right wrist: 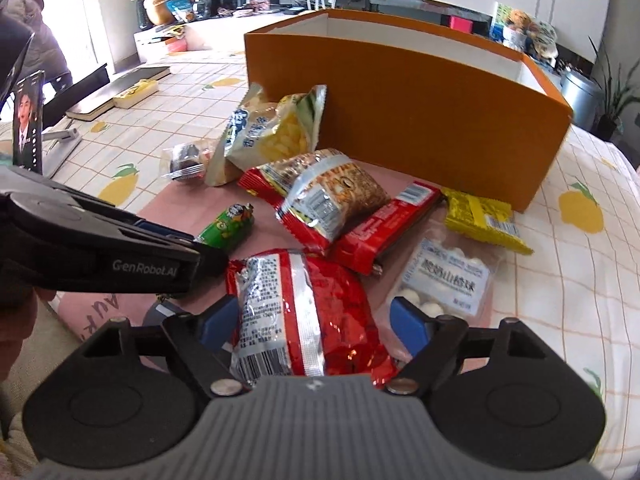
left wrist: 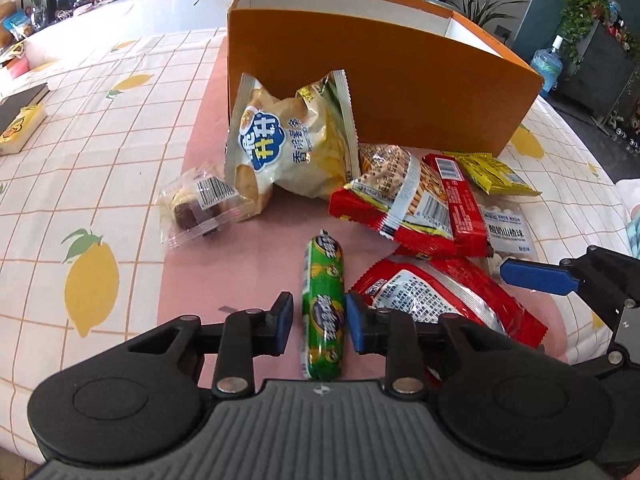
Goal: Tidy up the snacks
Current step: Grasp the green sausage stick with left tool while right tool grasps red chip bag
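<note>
The left gripper (left wrist: 319, 322) straddles a green sausage (left wrist: 323, 308) lying lengthwise on the pink mat (left wrist: 240, 264). Its blue pads (left wrist: 285, 320) stand narrowly apart with a sliver of mat showing on either side of the sausage — close to it, not pressing on it.

The right gripper (right wrist: 316, 322) has its jaws wide apart around the near end of a red bag (right wrist: 304, 312). The pads (right wrist: 408, 326) sit just beside the bag's edges, and whether they touch it cannot be told.

The snacks lie in a loose heap on the mat, on the near side of the orange box (left wrist: 384, 92), none of them visibly inside it. A white-and-yellow chip bag (left wrist: 292, 140) leans upright against the box's near wall. Left of it lies a clear cake packet (left wrist: 204, 204). Right of the chip bag, a red-and-silver packet (left wrist: 396, 200) overlaps a red bar (left wrist: 460, 204), and further right a yellow packet (left wrist: 492, 176) lies near the box's right corner. A clear pouch of white balls (right wrist: 444, 280) rests just right of the red bag, near the right gripper's right pad.

The mat lies on a lemon-print cloth (left wrist: 92, 152) — on its far left sits a dark book (left wrist: 20, 104) with a yellow box (left wrist: 22, 130) beside it.
</note>
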